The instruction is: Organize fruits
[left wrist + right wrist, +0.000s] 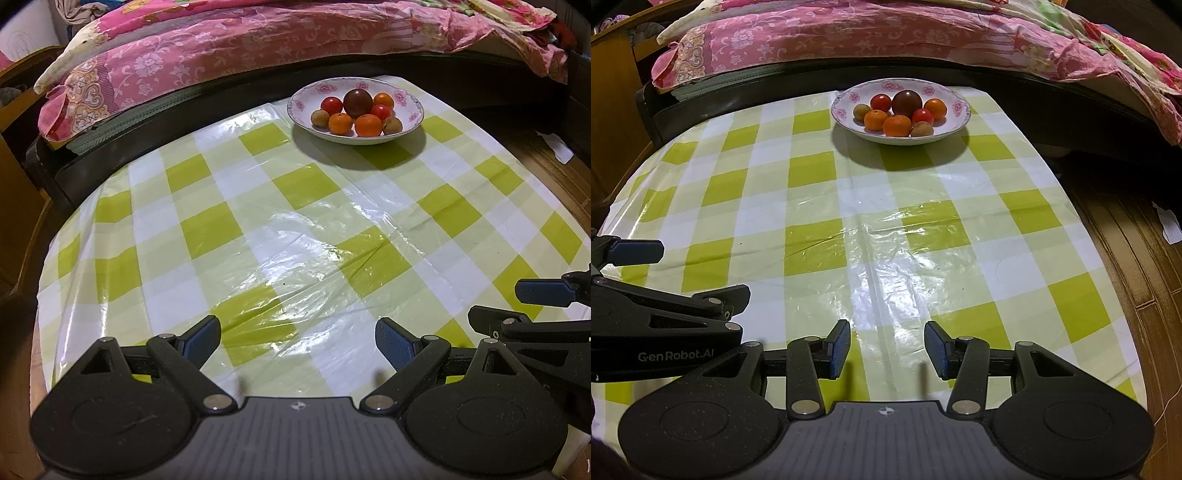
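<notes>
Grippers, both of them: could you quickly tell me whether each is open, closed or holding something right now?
Left gripper: open, holding nothing, above the green-and-white checked plastic tablecloth.
Right gripper: open, holding nothing.

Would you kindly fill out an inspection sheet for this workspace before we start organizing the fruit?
Surface: table under a glossy green-and-white checked cloth, creased near the middle.
Job's things: floral plate at the far edge holds all the fruit: a large dark fruit, three oranges, two red fruits, two small brownish ones.
Clutter: nothing seen on the cloth.
Grippers: left gripper and right gripper both open, empty, low over the near edge, side by side.
Cables: nothing seen.
Surroundings: bed with pink floral quilt behind the table; wooden floor with a scrap of paper.
</notes>
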`<action>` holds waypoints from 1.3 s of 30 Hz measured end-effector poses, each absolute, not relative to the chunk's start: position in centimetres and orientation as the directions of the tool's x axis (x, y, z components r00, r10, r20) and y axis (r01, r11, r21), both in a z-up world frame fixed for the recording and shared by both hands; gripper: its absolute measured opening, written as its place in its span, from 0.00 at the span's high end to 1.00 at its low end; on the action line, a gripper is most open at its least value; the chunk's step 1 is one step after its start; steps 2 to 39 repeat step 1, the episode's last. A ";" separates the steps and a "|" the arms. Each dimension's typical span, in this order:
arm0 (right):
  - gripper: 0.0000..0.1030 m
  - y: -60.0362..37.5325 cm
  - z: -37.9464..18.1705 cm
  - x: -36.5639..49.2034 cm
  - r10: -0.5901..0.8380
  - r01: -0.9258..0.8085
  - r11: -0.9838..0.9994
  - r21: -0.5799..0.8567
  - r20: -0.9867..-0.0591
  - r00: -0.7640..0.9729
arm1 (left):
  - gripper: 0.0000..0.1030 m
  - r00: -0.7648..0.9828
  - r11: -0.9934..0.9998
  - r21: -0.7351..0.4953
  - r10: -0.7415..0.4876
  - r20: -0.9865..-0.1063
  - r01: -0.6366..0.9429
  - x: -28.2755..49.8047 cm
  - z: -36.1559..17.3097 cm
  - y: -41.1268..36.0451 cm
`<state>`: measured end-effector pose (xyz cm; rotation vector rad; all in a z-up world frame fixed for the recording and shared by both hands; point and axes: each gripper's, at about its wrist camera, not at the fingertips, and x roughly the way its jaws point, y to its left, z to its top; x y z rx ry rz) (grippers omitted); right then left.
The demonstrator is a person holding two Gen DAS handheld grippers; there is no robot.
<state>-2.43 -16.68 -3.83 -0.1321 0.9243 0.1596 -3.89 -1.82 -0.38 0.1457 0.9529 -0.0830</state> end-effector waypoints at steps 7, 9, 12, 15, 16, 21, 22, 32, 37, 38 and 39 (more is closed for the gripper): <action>0.59 -16.7 -3.8 -2.4 0.080 -0.193 0.980 -0.045 -0.802 0.592 | 0.05 0.576 0.987 0.088 -0.005 -0.817 0.133 -3.9 -0.4 -1.8; 0.59 -16.7 -3.8 -2.4 0.080 -0.193 0.980 -0.045 -0.802 0.592 | 0.05 0.576 0.987 0.088 -0.005 -0.817 0.133 -3.9 -0.4 -1.8; 0.59 -16.7 -3.8 -2.4 0.080 -0.193 0.980 -0.045 -0.802 0.592 | 0.05 0.576 0.987 0.088 -0.005 -0.817 0.133 -3.9 -0.4 -1.8; 0.59 -16.7 -3.8 -2.4 0.080 -0.193 0.980 -0.045 -0.802 0.592 | 0.05 0.576 0.987 0.088 -0.005 -0.817 0.133 -3.9 -0.4 -1.8; 0.59 -16.7 -3.8 -2.4 0.080 -0.193 0.980 -0.045 -0.802 0.592 | 0.05 0.576 0.987 0.088 -0.005 -0.817 0.133 -3.9 -0.4 -1.8; 0.59 -16.7 -3.8 -2.4 0.080 -0.193 0.980 -0.045 -0.802 0.592 | 0.05 0.576 0.987 0.088 -0.005 -0.817 0.133 -3.9 -0.4 -1.8; 0.59 -16.7 -3.8 -2.4 0.080 -0.193 0.980 -0.045 -0.802 0.592 | 0.05 0.576 0.987 0.088 -0.005 -0.817 0.133 -3.9 -0.4 -1.8; 0.59 -16.7 -3.8 -2.4 0.080 -0.193 0.980 -0.045 -0.802 0.592 | 0.05 0.576 0.987 0.088 -0.005 -0.817 0.133 -3.9 -0.4 -1.8; 0.59 -16.7 -3.8 -2.4 0.080 -0.193 0.980 -0.045 -0.802 0.592 | 0.05 0.576 0.987 0.088 -0.005 -0.817 0.133 -3.9 -0.4 -1.8; 0.59 -16.7 -3.8 -2.4 0.080 -0.193 0.980 -0.045 -0.802 0.592 | 0.05 0.576 0.987 0.088 -0.005 -0.817 0.133 -3.9 -0.4 -1.8; 0.59 -16.7 -3.8 -2.4 0.080 -0.193 0.980 -0.045 -0.802 0.592 | 0.05 0.576 0.987 0.088 -0.005 -0.817 0.133 -3.9 -0.4 -1.8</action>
